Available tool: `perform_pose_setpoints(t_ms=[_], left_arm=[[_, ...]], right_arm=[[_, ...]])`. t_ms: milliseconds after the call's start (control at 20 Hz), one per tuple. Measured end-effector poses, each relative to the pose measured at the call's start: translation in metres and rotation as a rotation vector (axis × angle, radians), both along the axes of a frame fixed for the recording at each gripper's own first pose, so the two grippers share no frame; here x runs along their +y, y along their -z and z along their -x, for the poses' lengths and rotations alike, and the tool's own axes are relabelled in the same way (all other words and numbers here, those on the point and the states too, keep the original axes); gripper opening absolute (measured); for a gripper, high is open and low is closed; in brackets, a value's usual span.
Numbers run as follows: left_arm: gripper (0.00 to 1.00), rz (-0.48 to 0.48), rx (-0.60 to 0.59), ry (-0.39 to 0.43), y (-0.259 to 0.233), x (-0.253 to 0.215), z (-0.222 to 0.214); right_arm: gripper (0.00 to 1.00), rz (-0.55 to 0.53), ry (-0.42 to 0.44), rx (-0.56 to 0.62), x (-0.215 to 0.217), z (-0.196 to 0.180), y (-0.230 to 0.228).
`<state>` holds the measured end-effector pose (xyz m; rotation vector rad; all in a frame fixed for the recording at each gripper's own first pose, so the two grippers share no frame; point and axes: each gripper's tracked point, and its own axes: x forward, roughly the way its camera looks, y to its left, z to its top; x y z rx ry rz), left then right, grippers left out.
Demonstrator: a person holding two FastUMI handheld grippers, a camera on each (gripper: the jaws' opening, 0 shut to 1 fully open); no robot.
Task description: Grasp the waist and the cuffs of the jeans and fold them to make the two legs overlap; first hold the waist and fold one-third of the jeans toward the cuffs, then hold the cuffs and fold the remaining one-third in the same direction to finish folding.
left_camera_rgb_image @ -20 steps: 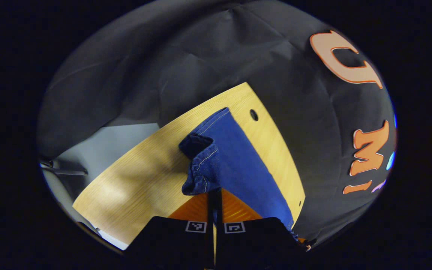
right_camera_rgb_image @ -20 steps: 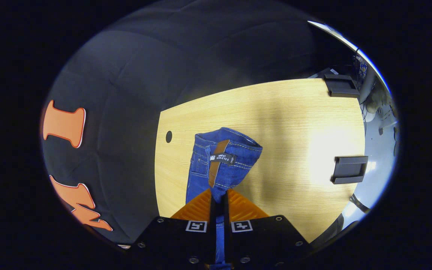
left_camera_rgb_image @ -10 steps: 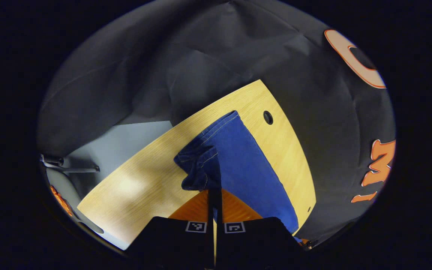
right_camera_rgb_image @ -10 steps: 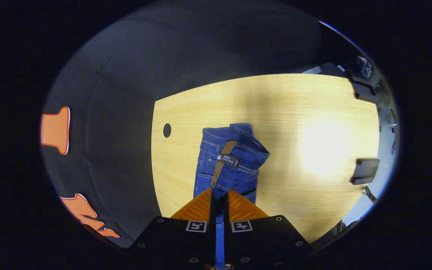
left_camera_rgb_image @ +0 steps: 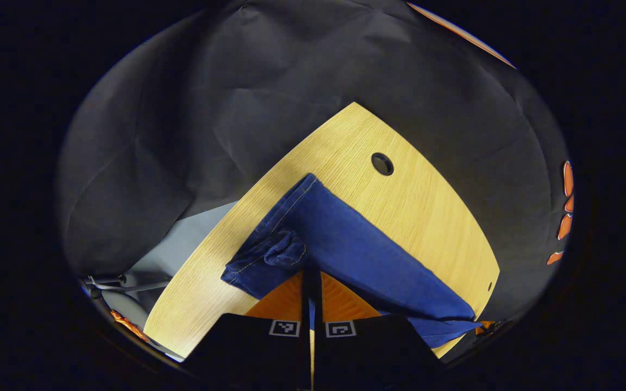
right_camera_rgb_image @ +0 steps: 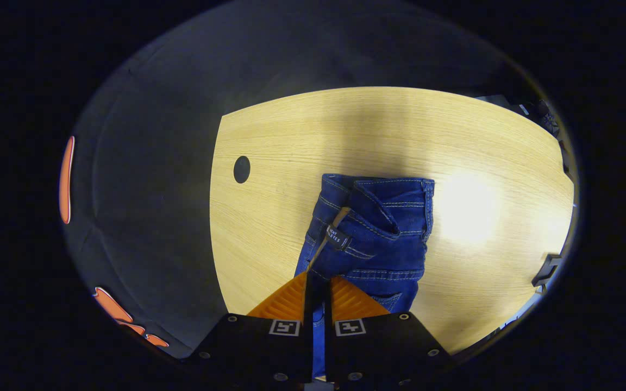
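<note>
Left gripper view: the left claw (left_camera_rgb_image: 311,279), fingers pressed together on a bunched cuff (left_camera_rgb_image: 269,255), sits lower than a second ago; the jeans (left_camera_rgb_image: 356,255) that hung steeply from it now lie long and flat across the bench (left_camera_rgb_image: 427,206), running from about 11 o'clock down to 4 o'clock; this reads as the first fold, leg laid over leg, being set down rather than carried; the bench's near edge runs close beside the cuff toward 8 o'clock, with floor beyond it, so room on that side is thin; toward 1 o'clock bare wood opens around a round cable hole (left_camera_rgb_image: 382,163), well apart from the cloth.

Right gripper view: the right claw (right_camera_rgb_image: 317,282) is clamped on the waist (right_camera_rgb_image: 378,228), denim passing between its fingers; the waistband, held up in a crumpled tube half a second ago, has spread and come down onto the bench (right_camera_rgb_image: 302,136), its brown patch (right_camera_rgb_image: 335,231) partly tucked in a fold; the legs appear overlapped, so the waist-to-cuff third likely comes next; open wood spreads from 12 to 3 o'clock, bright with glare; the bench's edge and a hole (right_camera_rgb_image: 242,169) lie toward 10 o'clock, apart from the denim.
</note>
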<state>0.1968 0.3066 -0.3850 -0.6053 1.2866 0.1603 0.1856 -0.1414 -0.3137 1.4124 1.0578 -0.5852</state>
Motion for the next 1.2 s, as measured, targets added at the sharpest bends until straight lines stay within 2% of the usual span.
perform_pose_setpoints(t_ms=[150,200,250,300,350,400,450,500,550,600,700,750,800,850,1000,1100,1200], left_arm=[[0.05,-0.004,0.034,-0.030,0.013,0.001,-0.007],[0.05,-0.054,0.033,-0.031,0.016,0.014,-0.008],[0.13,-0.121,0.004,-0.029,0.013,0.030,-0.016],[0.14,-0.177,-0.046,-0.038,0.019,0.044,-0.029],[0.14,-0.189,-0.094,-0.057,0.014,0.048,-0.038],[0.14,-0.179,-0.114,-0.062,0.006,0.042,-0.045],[0.07,-0.174,-0.140,-0.054,-0.003,0.039,-0.047],[0.15,-0.162,-0.163,-0.044,-0.012,0.035,-0.050],[0.25,-0.151,-0.206,-0.025,-0.024,0.030,-0.057],[0.31,-0.159,-0.254,-0.013,-0.032,0.023,-0.058],[0.64,-0.190,-0.342,0.026,-0.057,0.015,-0.066],[0.62,-0.196,-0.377,0.050,-0.070,0.010,-0.068],[0.67,-0.203,-0.418,0.069,-0.080,0.002,-0.072],[0.84,-0.206,-0.468,0.091,-0.095,-0.005,-0.074],[0.97,-0.265,-0.611,0.141,-0.135,-0.023,-0.076],[0.97,-0.328,-0.667,0.144,-0.160,-0.027,-0.072],[0.97,-0.342,-0.725,0.151,-0.182,-0.037,-0.067]], right_arm=[[0.10,-0.052,0.011,0.014,0.001,-0.010,0.006],[0.10,-0.063,0.012,0.021,0.001,-0.011,0.007],[0.10,-0.064,0.008,0.020,0.001,-0.015,0.006],[0.10,-0.052,-0.003,0.007,0.000,-0.020,0.003],[0.10,-0.043,-0.006,-0.027,-0.002,-0.028,-0.003],[0.16,-0.036,-0.001,-0.078,-0.001,-0.043,-0.011],[0.19,-0.032,0.013,-0.161,-0.005,-0.057,-0.026],[0.30,-0.028,0.027,-0.222,-0.004,-0.071,-0.034],[0.46,-0.008,0.030,-0.246,-0.007,-0.078,-0.039],[0.40,0.035,0.014,-0.251,-0.007,-0.076,-0.039],[0.44,0.112,-0.048,-0.246,-0.009,-0.069,-0.032],[0.47,0.136,-0.080,-0.243,-0.007,-0.064,-0.029],[0.58,0.168,-0.115,-0.236,-0.006,-0.055,-0.030],[0.65,0.210,-0.153,-0.227,-0.007,-0.043,-0.026],[0.92,0.321,-0.231,-0.191,-0.010,-0.017,-0.016],[0.97,0.353,-0.245,-0.170,-0.011,-0.006,-0.006],[0.98,0.372,-0.246,-0.142,-0.013,0.010,0.003]])
